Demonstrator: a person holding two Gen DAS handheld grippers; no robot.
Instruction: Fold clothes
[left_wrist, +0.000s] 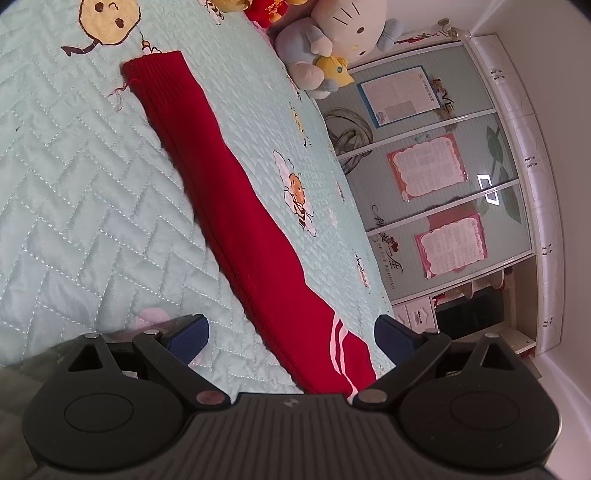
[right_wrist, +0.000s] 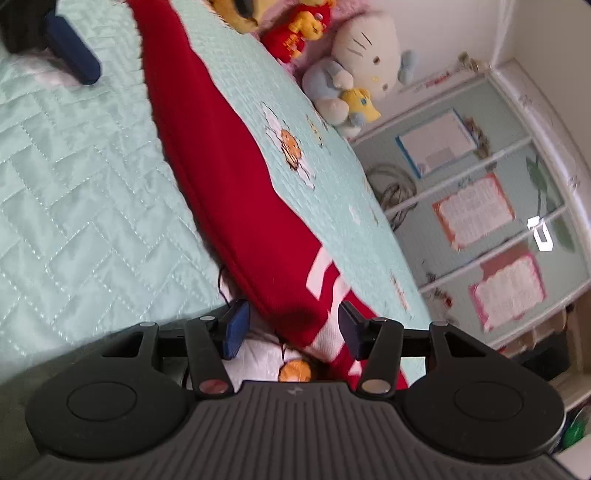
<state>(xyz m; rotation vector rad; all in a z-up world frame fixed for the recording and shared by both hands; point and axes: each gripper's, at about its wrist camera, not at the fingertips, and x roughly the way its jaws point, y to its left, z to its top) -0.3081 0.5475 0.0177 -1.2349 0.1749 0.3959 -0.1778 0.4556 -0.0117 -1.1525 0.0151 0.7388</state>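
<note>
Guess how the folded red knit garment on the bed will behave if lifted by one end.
The red knit garment likely droops: it lies limp, following the quilt. The long narrow fold would probably fall open, since nothing pins its layers. Loose threads at the cuff suggest it could snag. Ribbed knit should grip the fingers rather than slip.

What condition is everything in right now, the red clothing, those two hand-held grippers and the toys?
Red garment: folded into a long narrow strip, lying flat on the quilted bedspread.
Left hand-held gripper: open, pads clear of the garment.
Right hand-held gripper: open, the garment's striped end between its pads, not pinched.
Plush toys: piled at the bed's far edge, untouched.
</note>
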